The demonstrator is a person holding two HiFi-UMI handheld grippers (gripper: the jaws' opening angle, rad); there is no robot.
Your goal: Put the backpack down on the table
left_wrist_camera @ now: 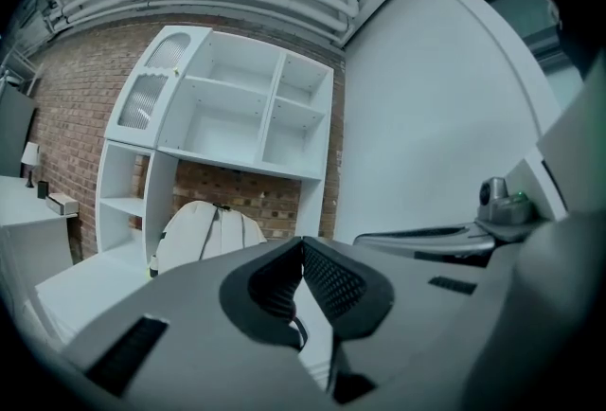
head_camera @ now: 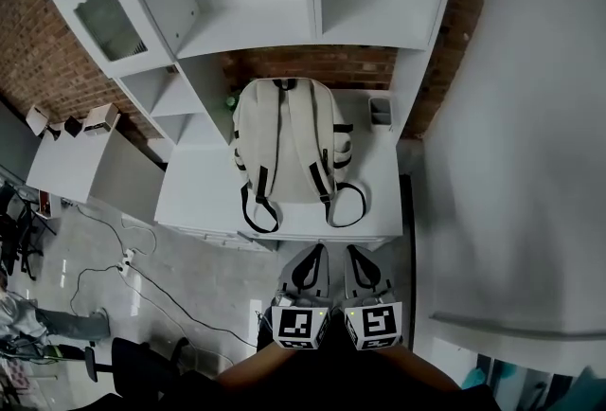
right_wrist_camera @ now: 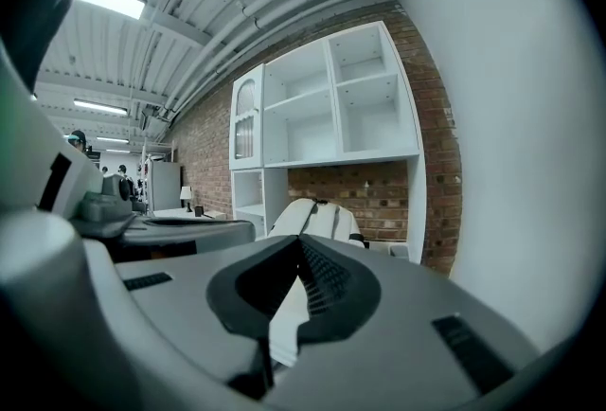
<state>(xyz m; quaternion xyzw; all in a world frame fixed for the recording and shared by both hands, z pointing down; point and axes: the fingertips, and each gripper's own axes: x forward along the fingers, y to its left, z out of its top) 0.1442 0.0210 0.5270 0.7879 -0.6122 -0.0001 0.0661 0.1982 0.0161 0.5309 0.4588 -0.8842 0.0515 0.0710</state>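
Since the backpack (head_camera: 287,139) lies flat on the tabletop (head_camera: 189,196), shoulder straps (head_camera: 310,130) up, it looks soft, floppy and fairly light, best held by those straps. Off the tabletop's near edge, the left gripper (head_camera: 310,259) and right gripper (head_camera: 361,259) have their jaws clenched on nothing.

Matt cream cloth backpack (head_camera: 286,150), smooth white table (head_camera: 194,191), rough brick wall (head_camera: 312,66)

The white table (head_camera: 189,196) carries the cream backpack (head_camera: 289,139), which lies flat across its middle, strap side up. Its 2 straps (head_camera: 258,210) loop toward the front edge. A small open box (head_camera: 381,109) sits at the back right, and a small green thing (head_camera: 230,101) is just beside the pack's top.
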